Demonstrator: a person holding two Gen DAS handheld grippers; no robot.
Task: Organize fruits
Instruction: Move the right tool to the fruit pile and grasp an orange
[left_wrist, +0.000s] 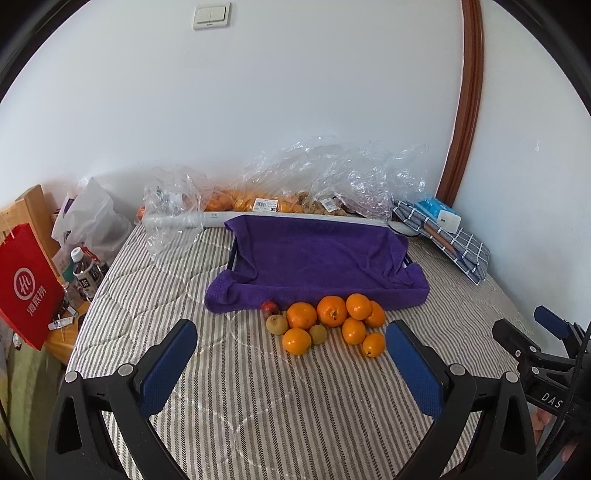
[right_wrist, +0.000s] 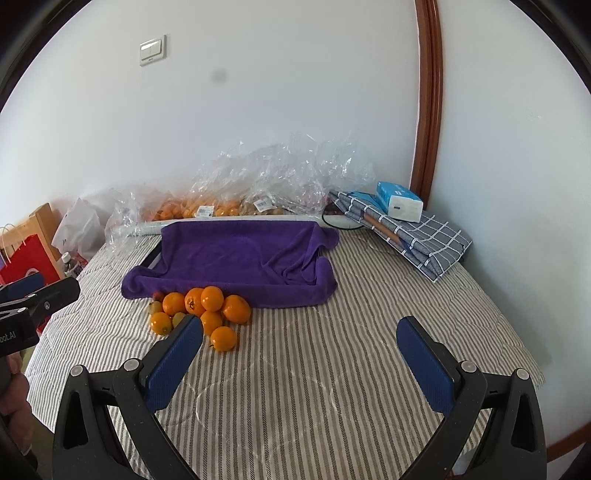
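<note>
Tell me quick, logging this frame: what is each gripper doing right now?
Left gripper: open, holding nothing, facing the fruit pile.
Right gripper: open, holding nothing, above the striped bedcover.

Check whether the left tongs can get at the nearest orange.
Probably yes. The left tongs are open, aimed at the fruit pile, and the nearest orange lies at the pile's front edge with only bare bedcover before it.

White walls (left_wrist: 295, 110), brown door frame (left_wrist: 467, 110), light switch (left_wrist: 211, 15), striped bed (left_wrist: 295, 387).
</note>
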